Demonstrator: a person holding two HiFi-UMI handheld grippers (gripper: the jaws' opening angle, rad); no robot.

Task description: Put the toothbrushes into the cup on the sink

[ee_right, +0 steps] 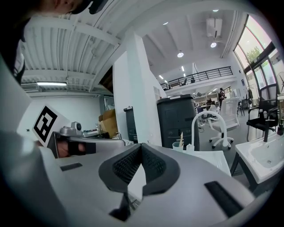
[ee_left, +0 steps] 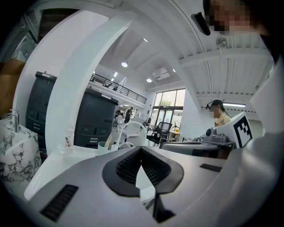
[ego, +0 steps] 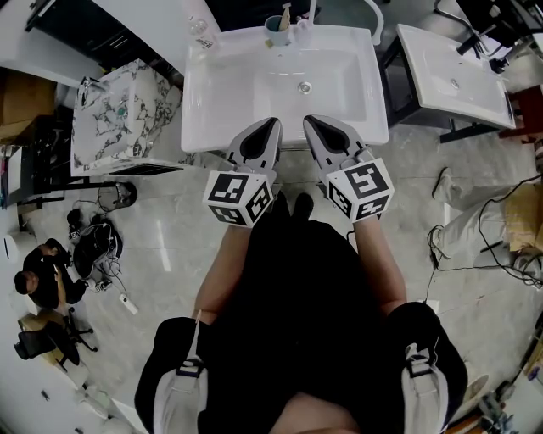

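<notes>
The sink [ego: 254, 93] was white, the cup [ego: 277, 31] at its far edge pale blue. The stand [ego: 119, 114] at left was white, dark-veined. The left tool [ego: 268, 125] and right tool [ego: 312, 123] were grey, black-padded.

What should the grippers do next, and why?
Probably just draw both back from the sink. The left gripper and right gripper are shut and empty, what looks like a toothbrush already stands in the cup, and no loose one shows on the sink.
</notes>
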